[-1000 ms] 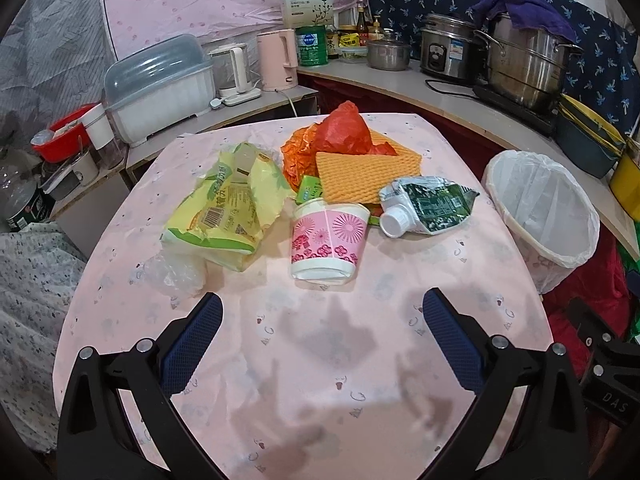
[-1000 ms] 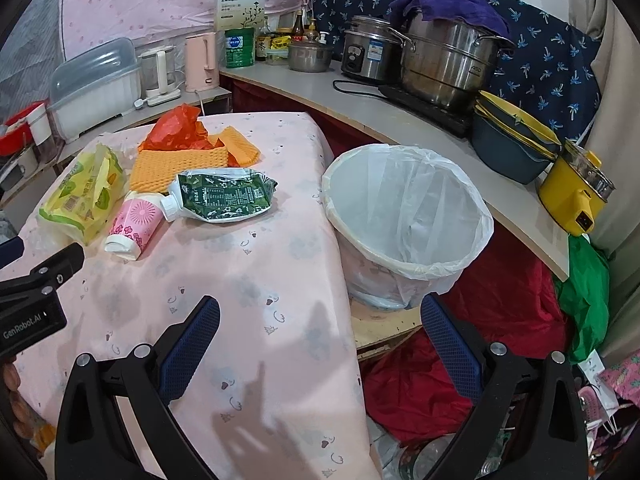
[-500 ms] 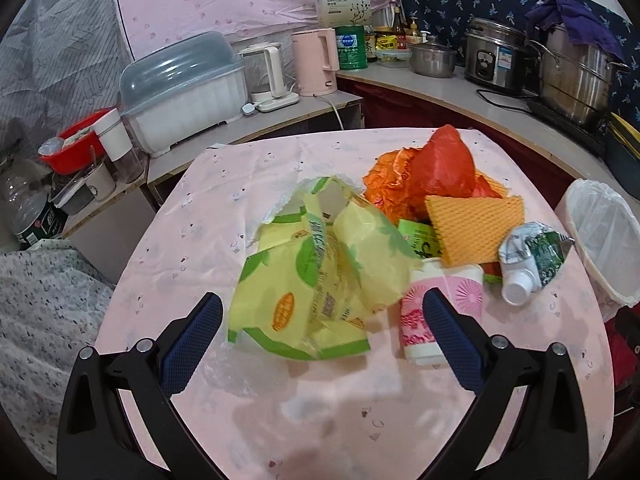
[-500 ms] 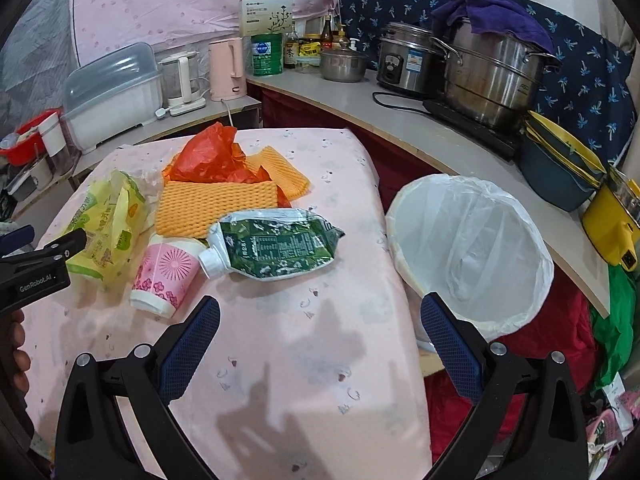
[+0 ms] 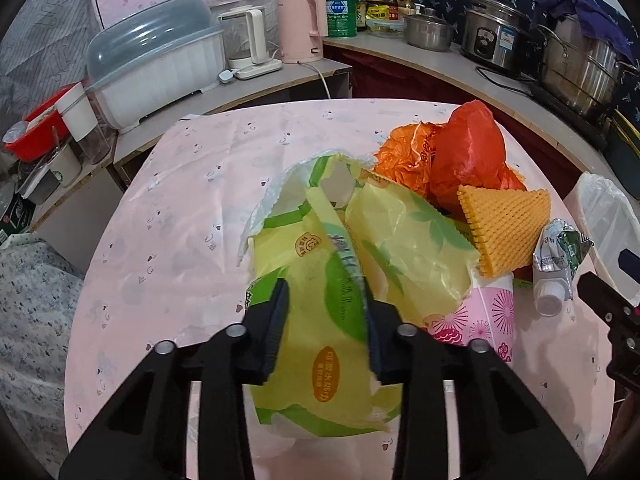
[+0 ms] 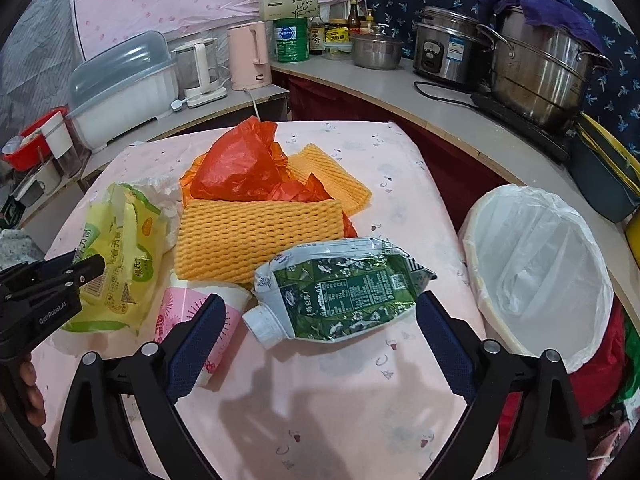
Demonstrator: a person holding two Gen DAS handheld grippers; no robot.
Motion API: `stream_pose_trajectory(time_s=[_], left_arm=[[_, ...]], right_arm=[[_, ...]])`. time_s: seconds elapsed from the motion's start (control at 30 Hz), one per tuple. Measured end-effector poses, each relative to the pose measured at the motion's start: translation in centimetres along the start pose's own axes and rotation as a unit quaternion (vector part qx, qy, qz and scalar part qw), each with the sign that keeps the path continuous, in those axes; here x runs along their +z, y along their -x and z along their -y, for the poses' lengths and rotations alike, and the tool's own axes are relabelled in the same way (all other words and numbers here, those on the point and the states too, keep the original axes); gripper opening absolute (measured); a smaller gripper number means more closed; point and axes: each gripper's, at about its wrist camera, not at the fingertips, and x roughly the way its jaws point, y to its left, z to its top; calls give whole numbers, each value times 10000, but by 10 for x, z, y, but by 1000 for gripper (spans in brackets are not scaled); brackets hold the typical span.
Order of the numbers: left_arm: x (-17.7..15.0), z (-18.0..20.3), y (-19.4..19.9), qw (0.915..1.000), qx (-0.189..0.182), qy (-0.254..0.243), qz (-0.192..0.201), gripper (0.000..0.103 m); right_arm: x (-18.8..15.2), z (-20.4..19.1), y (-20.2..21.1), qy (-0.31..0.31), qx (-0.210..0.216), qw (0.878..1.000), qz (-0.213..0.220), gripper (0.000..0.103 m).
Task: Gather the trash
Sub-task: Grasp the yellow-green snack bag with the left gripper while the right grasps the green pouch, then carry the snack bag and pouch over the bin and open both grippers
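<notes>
Left gripper (image 5: 325, 322) closing, pads pinching crumpled yellow-green plastic wrapper (image 5: 352, 280) mid-table for lifting; right gripper (image 6: 320, 344) closing, unclenched astride flattened green-white carton (image 6: 340, 288), nearest white-lined bin (image 6: 536, 272).

Left claw (image 5: 325, 320) closing narrow; right claw (image 6: 320, 344) closing, wide.

A home kitchen is showing here: a rice cooker (image 6: 448, 56), steel pots (image 6: 540, 80), kettles (image 6: 248, 56) and sauce bottles (image 6: 354, 16) are crowding the curved counter (image 6: 440, 108).
</notes>
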Motion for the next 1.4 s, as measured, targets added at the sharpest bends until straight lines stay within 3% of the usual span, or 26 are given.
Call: stream_pose_trajectory(time_s=[0.1, 0.23, 0.3, 0.43, 0.5, 0.57, 0.7, 0.97, 1.4], left_arm=[[0, 1, -2, 10000, -77, 25, -13, 4], [-1, 5, 3, 9998, -167, 24, 60, 1], [-1, 6, 6, 9997, -221, 39, 87, 1], [-1, 8, 13, 9993, -324, 100, 150, 0], [0, 10, 15, 9991, -373, 111, 170, 0], [0, 12, 17, 9990, -403, 117, 183, 0], [-1, 13, 19, 9987, -454, 129, 195, 0], [-5, 19, 29, 9982, -529, 116, 268, 0], [-9, 41, 69, 9959, -699, 55, 574, 0]], right_arm=[[3, -4, -13, 21, 21, 10000, -91, 77], [1, -4, -28, -88, 112, 9995, -287, 60], [0, -2, -34, -229, 260, 9986, -401, 56], [-2, -2, -33, -318, 296, 9982, -410, 57], [-1, -6, -35, -304, 261, 9983, -415, 63], [-1, -11, -38, -260, 145, 9987, -404, 69], [-5, -16, -49, -220, -143, 9982, -541, 70], [-13, 0, -37, -364, -185, 9982, -446, 32], [-20, 39, 19, -820, 305, 9962, -39, 30]])
